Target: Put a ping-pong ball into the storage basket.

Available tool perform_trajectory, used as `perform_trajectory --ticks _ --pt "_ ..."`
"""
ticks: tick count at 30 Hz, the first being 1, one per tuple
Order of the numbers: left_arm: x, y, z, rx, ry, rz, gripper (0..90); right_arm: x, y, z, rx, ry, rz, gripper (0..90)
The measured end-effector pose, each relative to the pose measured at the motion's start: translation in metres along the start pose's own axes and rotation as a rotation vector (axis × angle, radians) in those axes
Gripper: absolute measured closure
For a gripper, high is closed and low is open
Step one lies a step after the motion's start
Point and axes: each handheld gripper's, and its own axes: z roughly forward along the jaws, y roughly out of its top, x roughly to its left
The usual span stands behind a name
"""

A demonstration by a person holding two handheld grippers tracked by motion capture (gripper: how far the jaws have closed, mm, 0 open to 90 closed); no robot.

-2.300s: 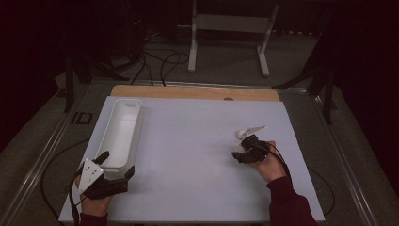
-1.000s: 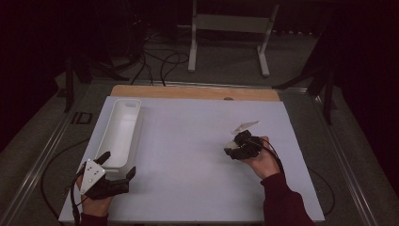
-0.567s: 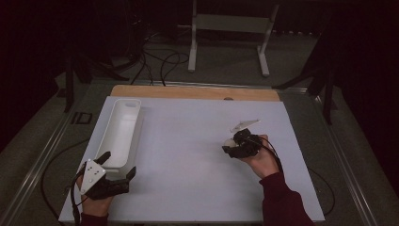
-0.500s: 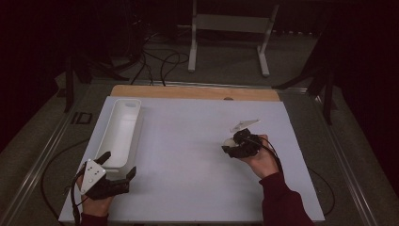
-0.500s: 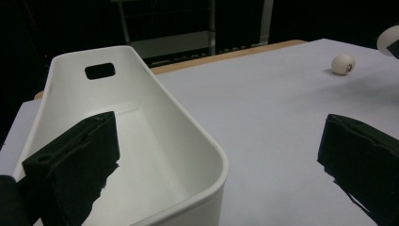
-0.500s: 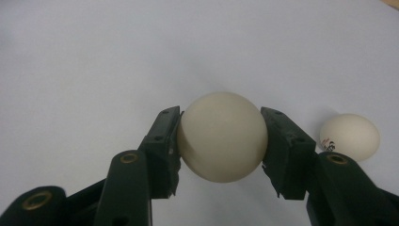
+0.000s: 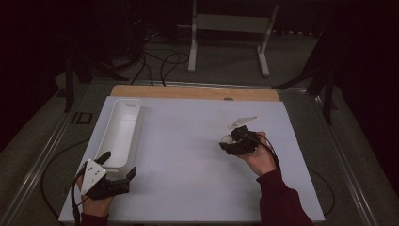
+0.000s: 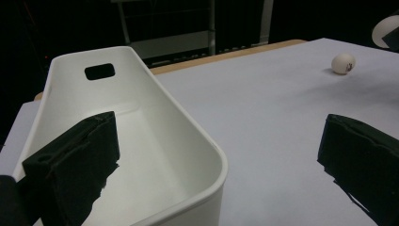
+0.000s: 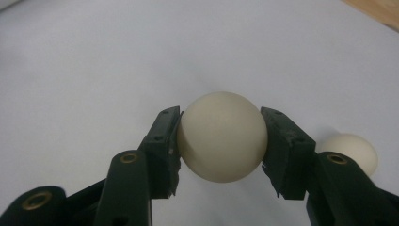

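White ball [image 9: 222, 142] clamped between right gripper [image 9: 221, 141] jaws; held fast.

A lab or test room: dark floor with loose cables [image 7: 155, 61] (metal stand [image 7: 230, 23] behind)

Tray [image 7: 120, 134] sits on the sheet's [image 7: 188, 179] left side, long axis running front to back. Left gripper [image 7: 117, 167] at the tray's near end, one jaw inside the tray, one outside on its right. Right gripper [image 7: 227, 144] right of centre, ball [image 9: 222, 136] between its jaws. Second ball [image 9: 354, 149] on the sheet just beside it.
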Motion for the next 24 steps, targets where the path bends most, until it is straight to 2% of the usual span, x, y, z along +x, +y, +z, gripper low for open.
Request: perform_trajectory --ticks 12,24 --pt "0.000 0.000 0.000 -0.001 -0.001 0.002 0.2 0.006 0.010 0.003 -0.011 0.012 -0.015 50.1" --pt "0.000 0.000 0.000 -0.001 0.000 0.004 0.2 0.006 0.016 0.002 -0.026 0.014 -0.020 50.1"
